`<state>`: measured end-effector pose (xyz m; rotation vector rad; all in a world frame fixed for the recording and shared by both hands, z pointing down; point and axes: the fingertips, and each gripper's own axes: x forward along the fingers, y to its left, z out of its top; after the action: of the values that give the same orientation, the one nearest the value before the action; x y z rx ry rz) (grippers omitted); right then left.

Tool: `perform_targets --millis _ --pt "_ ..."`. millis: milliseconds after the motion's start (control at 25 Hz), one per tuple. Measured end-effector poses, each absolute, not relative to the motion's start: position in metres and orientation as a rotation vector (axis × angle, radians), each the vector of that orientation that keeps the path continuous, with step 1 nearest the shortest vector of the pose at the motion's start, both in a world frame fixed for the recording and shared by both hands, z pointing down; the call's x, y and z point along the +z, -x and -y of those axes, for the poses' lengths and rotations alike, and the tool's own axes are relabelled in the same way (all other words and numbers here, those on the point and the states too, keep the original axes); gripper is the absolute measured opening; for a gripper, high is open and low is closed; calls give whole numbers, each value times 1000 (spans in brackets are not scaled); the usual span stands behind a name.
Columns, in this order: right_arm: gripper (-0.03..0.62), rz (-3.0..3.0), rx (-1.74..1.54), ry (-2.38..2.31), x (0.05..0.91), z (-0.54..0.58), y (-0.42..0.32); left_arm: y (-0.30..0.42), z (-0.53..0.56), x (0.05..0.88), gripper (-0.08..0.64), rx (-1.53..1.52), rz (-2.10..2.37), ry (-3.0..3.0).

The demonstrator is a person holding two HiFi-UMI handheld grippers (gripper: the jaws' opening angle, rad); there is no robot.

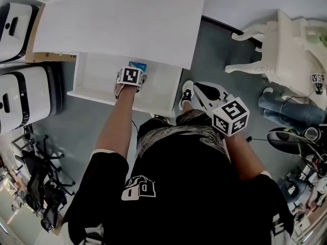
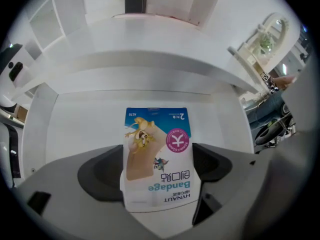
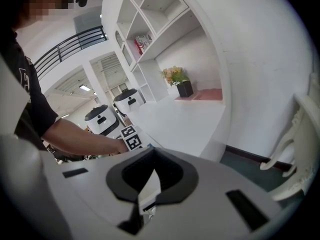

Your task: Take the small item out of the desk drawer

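Left gripper (image 2: 159, 176): my jaws clamped on bandage packet (image 2: 157, 151), one pad against each long edge, print upside down, blue end pointing to 12 o'clock. Packet sits over white floor of open drawer (image 2: 82, 126), below desk top (image 1: 122, 19). Right gripper (image 3: 149, 180): my jaws drawn together, nothing between, held well apart at 4 o'clock of drawer.

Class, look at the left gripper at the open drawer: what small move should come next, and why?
Probably raise the left gripper up and back toward the person. Its jaws look closed on both sides of the bandage packet, which lies inside the open drawer near the desk top's edge. The right gripper is held away, jaws together and empty.
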<state>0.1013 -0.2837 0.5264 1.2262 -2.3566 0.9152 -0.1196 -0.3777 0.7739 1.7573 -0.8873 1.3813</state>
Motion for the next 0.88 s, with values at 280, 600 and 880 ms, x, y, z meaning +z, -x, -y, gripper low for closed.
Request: perform_targets --millis 280,600,880 --pt "9 2396 832 -1248 500 287 -91 116 369 723 423 1286 864 -1860" --pt "9 2447 737 -1232 470 292 -69 104 362 657 423 1040 848 -2003" --pt "9 2503 661 -1234 442 291 -46 99 365 575 423 809 869 -2184"
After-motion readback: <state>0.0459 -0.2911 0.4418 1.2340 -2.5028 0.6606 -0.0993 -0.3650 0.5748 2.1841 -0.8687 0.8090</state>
